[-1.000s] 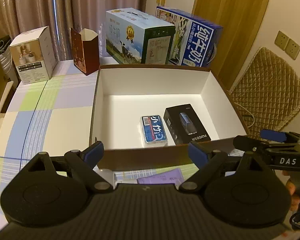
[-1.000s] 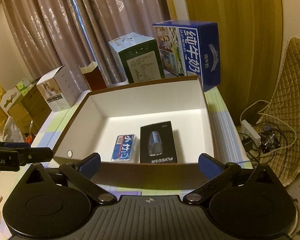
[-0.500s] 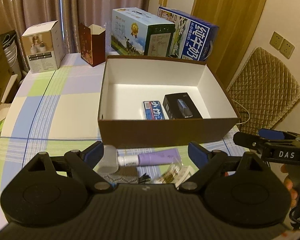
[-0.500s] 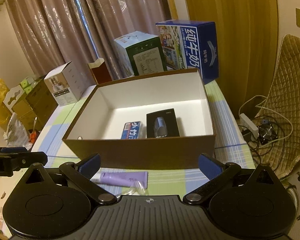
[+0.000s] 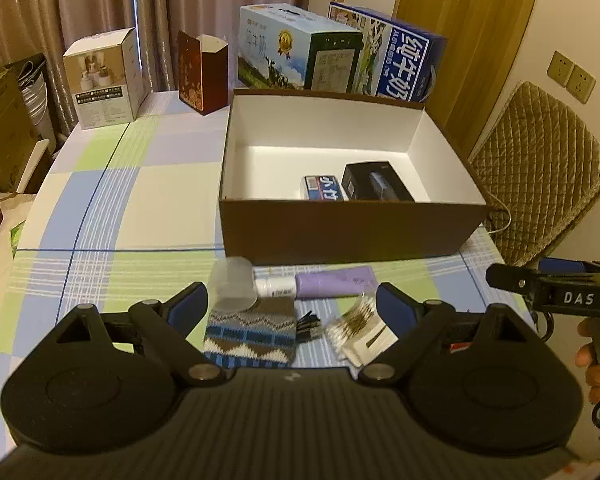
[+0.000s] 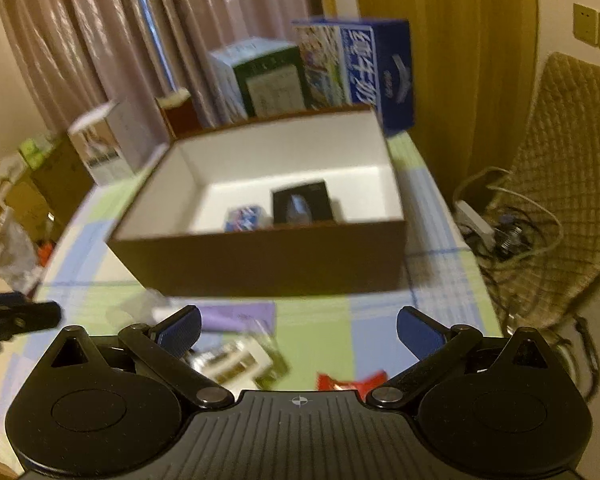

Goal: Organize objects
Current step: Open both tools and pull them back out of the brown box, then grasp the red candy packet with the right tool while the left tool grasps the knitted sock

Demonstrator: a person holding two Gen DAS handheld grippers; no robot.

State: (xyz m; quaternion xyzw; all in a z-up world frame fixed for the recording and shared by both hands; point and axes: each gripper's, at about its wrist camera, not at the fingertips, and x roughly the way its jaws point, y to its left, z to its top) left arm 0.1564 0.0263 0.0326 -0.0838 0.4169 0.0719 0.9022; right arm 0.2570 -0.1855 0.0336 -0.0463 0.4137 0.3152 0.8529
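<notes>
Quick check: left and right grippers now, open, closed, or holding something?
Left gripper: open, holding nothing, above the knitted patterned pouch.
Right gripper: open, holding nothing.

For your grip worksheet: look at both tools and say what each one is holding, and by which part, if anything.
Nothing is held. The left tool and the right tool both stand open and empty above the items on the table.
</notes>
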